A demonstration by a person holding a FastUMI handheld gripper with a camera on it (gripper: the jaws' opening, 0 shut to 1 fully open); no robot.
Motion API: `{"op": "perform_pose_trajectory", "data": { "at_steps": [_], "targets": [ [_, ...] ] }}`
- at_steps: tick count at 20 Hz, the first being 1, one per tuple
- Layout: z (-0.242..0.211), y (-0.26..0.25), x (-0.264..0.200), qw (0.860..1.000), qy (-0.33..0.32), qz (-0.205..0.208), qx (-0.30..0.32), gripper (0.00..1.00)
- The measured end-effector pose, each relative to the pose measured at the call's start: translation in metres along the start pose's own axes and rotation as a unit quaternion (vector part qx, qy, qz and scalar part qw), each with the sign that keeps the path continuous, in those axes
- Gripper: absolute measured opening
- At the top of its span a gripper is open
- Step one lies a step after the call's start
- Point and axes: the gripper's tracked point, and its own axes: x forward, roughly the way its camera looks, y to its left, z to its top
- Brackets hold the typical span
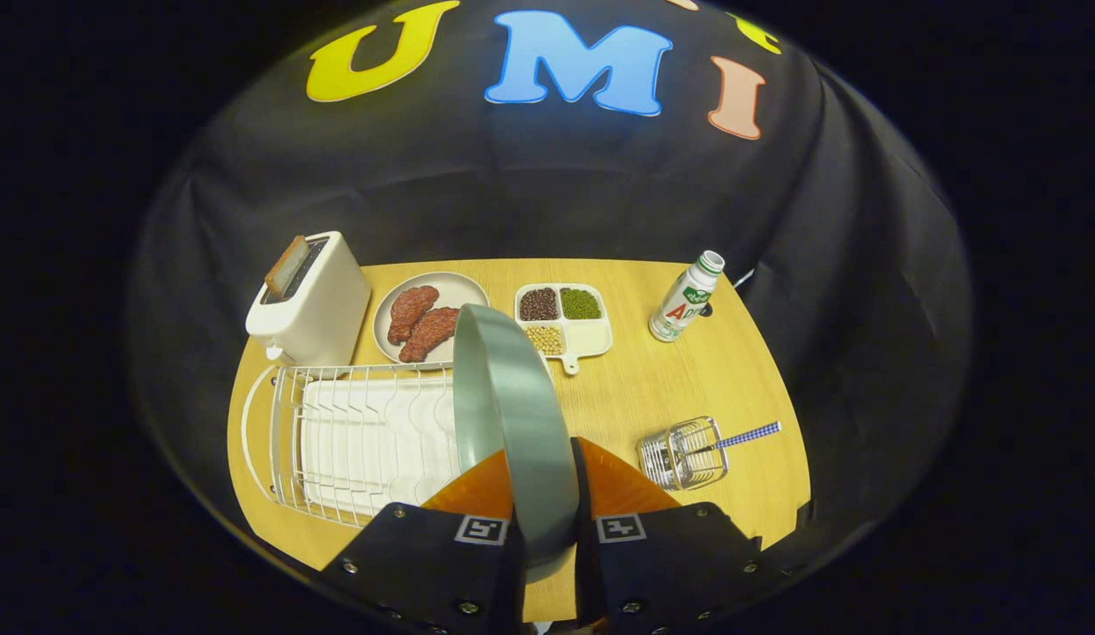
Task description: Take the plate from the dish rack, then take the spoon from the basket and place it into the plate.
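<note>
Gripper view — landmark for all positions: the dish rack [353, 441].

Behind the rack's left end, a white toaster [309, 300] with a slice in its slot. Behind the rack's right end, a round dish of meat pieces [424, 317]; further right of that, a divided tray [565, 322] of beans and grains.

At the rack's right edge, the plate [512, 414] — grey-green, held on edge and upright, lifted clear of the wires as far as can be judged. The gripper [545, 481] has its two orange fingers closed down to the thickness of the rim, one pressing on each face.

Well right of the rack, the small wire basket [684, 454] on the table [653, 388], with the spoon [746, 434] lying in it, checked handle sticking out to the right. Far right and behind, a bottle [686, 300].

Progress, as judged: plate out of the rack, not yet set down. Left: put it flat on the table, fetch the spoon, place it in the plate.
</note>
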Motion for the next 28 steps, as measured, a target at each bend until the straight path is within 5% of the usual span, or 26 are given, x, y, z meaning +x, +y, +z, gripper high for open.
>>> {"op": "perform_pose_trajectory", "data": {
  "at_steps": [13,17,28],
  "targets": [
    [-0.076,-0.101,-0.040,0.995,0.022,0.088,0.044,0.22],
    [-0.106,-0.109,-0.035,0.986,0.033,0.151,0.065,0.22],
    [-0.202,-0.107,0.005,0.964,0.063,0.249,0.063,0.22]
  ]
}}
